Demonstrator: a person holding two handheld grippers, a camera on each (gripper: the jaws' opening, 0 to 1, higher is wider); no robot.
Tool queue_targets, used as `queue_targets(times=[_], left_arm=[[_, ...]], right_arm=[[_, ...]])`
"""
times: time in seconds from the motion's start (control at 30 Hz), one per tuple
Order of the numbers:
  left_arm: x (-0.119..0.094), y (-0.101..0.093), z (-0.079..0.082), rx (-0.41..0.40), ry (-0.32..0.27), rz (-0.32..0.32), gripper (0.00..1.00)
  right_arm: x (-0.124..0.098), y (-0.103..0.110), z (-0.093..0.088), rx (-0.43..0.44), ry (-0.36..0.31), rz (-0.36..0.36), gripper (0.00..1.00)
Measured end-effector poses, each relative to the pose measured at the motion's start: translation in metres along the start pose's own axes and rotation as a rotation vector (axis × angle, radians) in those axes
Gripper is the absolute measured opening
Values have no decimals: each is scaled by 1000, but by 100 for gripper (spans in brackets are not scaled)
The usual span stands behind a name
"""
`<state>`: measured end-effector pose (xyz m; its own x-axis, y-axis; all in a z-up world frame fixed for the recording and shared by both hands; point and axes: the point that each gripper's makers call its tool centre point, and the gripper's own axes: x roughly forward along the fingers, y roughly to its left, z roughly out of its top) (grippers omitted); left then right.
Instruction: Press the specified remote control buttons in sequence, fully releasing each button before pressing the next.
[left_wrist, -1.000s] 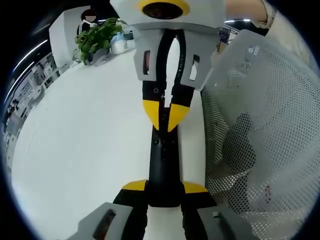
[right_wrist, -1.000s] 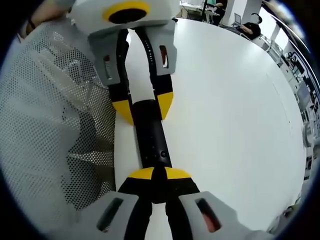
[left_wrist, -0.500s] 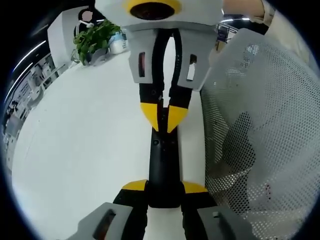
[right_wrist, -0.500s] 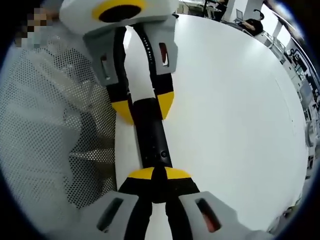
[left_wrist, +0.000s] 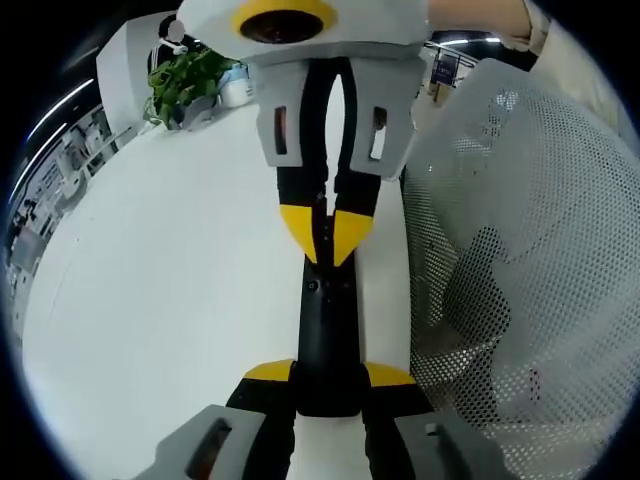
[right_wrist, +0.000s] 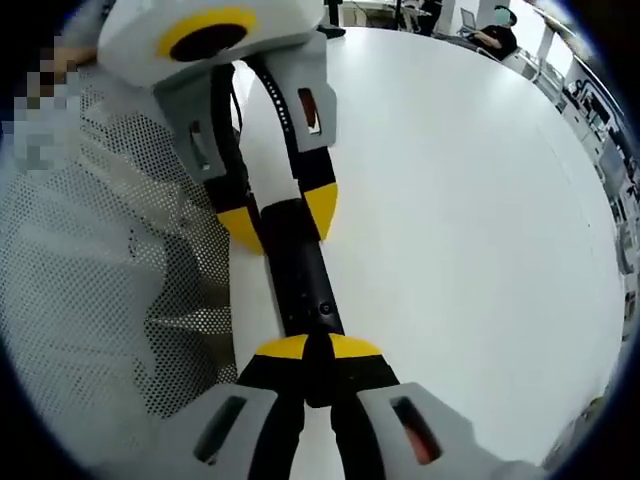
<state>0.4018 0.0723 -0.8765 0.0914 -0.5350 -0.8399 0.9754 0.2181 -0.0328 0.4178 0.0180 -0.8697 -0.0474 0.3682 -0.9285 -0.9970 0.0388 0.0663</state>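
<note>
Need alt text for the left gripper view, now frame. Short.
A black remote control lies lengthwise on a white table, clamped at its near end by the left hand-held gripper, while the right hand-held gripper presses its closed yellow tips on the far end. A potted plant stands behind; white mesh fabric at right.

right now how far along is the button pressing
Done: the left gripper is shut on one end of the black remote, holding it over the white table. In hand: the right gripper, tips closed, sits on the remote's face. Left: which buttons have been pressed cannot be told from these views.
</note>
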Motion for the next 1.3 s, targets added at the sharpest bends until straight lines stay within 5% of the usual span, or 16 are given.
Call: queue_targets(times=[0.47, 0.57, 1.07, 1.3], left_arm=[[0, 0, 0, -3, -4, 3, 25], [0, 0, 0, -4, -4, 1, 25], [0, 0, 0, -3, -6, -1, 25], [0, 0, 1, -10, -12, -1, 25]], right_arm=[[-1, 0, 2, -54, 0, -16, 5], [-1, 3, 6, -42, -7, -4, 12], [4, 4, 8, -80, 28, -42, 3], [4, 0, 10, -26, -6, -26, 0]])
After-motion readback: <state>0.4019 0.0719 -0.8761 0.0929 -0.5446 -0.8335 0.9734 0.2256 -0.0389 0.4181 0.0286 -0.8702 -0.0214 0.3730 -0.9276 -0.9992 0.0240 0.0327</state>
